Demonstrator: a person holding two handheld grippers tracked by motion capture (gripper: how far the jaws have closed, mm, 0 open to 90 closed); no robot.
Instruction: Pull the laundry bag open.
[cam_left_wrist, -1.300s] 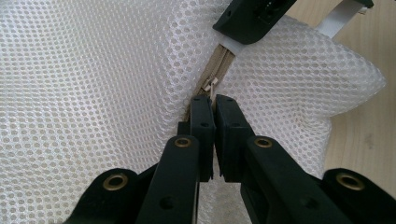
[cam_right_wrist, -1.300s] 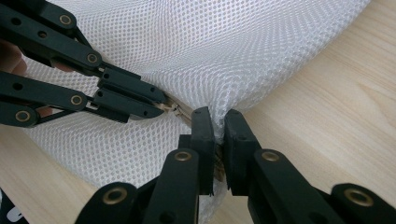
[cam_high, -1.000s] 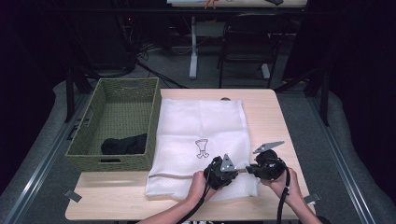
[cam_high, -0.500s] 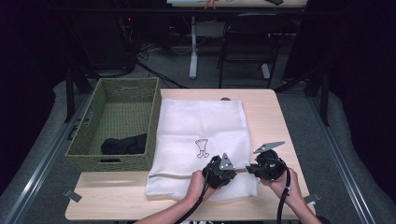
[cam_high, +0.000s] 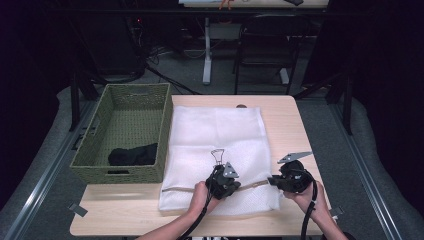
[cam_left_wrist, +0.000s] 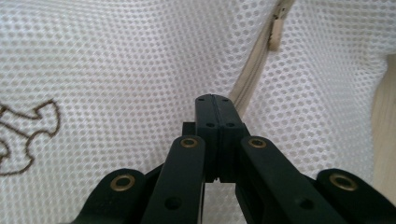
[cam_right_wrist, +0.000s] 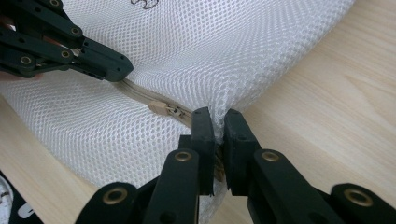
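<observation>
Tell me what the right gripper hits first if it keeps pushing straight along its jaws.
Probably the zipper pull, just ahead of the right gripper, which already pinches the mesh bag corner; beyond it sits the left gripper. Depth is unclear.

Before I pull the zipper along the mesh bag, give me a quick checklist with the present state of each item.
1. Right gripper clamps the bag's corner by the zipper's end: ok, mesh pinched between the jaws.
2. Left gripper on the zipper: jaws shut at the tape: ok. Whether they pinch it: cannot tell.
3. Slider held: not ok, it lies free between the two grippers.
4. Zipper line taut: ok, it runs straight between the grippers.
5. Bag flat on the table: ok, apart from the lifted corner.
6. Basket clear of the pull: ok, it stands left of the bag.
</observation>
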